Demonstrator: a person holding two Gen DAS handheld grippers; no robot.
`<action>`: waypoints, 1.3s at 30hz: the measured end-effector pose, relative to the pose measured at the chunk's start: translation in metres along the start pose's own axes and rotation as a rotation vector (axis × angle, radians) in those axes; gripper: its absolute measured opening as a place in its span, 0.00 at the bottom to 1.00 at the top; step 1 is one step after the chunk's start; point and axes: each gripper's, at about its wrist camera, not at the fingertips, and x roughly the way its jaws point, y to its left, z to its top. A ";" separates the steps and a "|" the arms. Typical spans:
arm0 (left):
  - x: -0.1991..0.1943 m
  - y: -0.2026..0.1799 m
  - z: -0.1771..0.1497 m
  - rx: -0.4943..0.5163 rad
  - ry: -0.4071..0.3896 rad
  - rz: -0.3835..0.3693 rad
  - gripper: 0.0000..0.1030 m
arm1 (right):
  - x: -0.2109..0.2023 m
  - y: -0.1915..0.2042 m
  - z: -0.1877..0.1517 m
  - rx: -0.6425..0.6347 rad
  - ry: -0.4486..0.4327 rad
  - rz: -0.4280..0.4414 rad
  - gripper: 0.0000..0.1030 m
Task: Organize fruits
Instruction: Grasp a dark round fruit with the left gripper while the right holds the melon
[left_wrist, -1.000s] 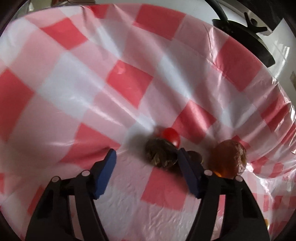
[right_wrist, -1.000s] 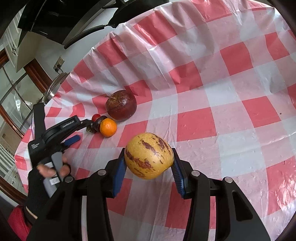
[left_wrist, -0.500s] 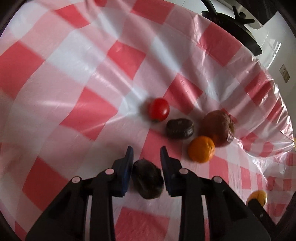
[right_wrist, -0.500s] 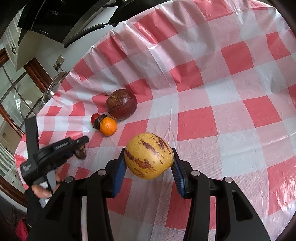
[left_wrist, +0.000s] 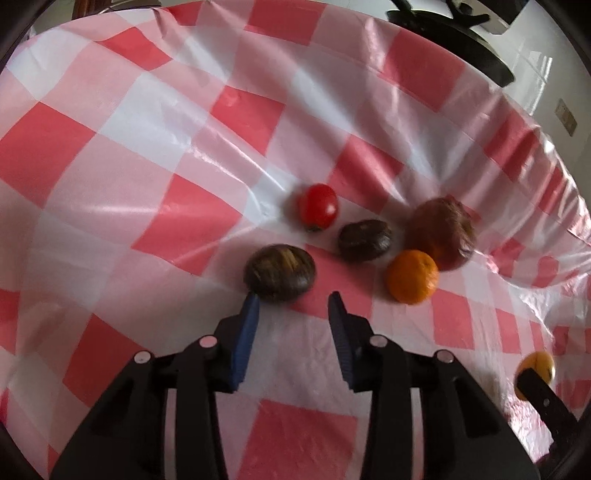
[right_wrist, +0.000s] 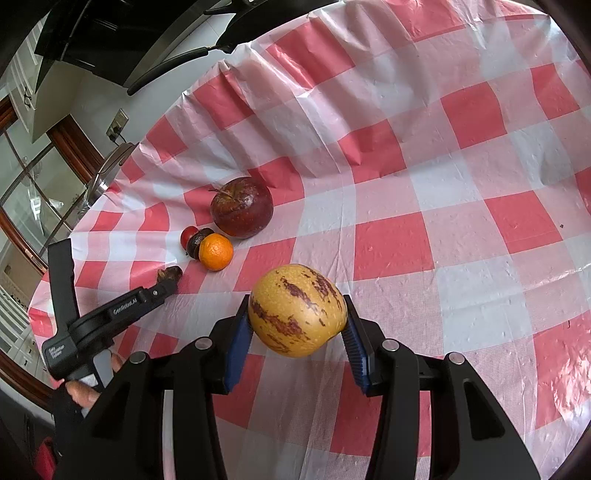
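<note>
On the checked surface (right_wrist: 461, 192), only the right wrist view is showing the right tool (right_wrist: 295, 325) clenching a striped yellow melon (right_wrist: 297, 310). The left tool (left_wrist: 293, 306), jaws just opening, is standing released behind a dark chestnut (left_wrist: 279, 274), beside the apple (left_wrist: 439, 232), orange (left_wrist: 412, 276) and tomato (left_wrist: 318, 206).

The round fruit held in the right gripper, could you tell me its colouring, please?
Yellow fruit with dark purple-brown streaks; clearest in the right wrist view.

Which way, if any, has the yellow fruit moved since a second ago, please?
No. The yellow fruit stays clamped in the right gripper, just below the same red check of the cloth.
</note>
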 end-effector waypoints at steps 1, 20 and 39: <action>-0.002 0.006 0.003 -0.004 0.000 0.004 0.49 | 0.000 0.000 0.000 -0.001 0.000 0.001 0.45; -0.035 -0.028 -0.012 0.099 -0.083 0.058 0.41 | 0.000 0.001 0.000 -0.004 0.000 0.010 0.45; -0.151 -0.008 -0.127 -0.019 -0.132 -0.028 0.41 | 0.007 0.002 0.001 -0.004 0.033 -0.012 0.45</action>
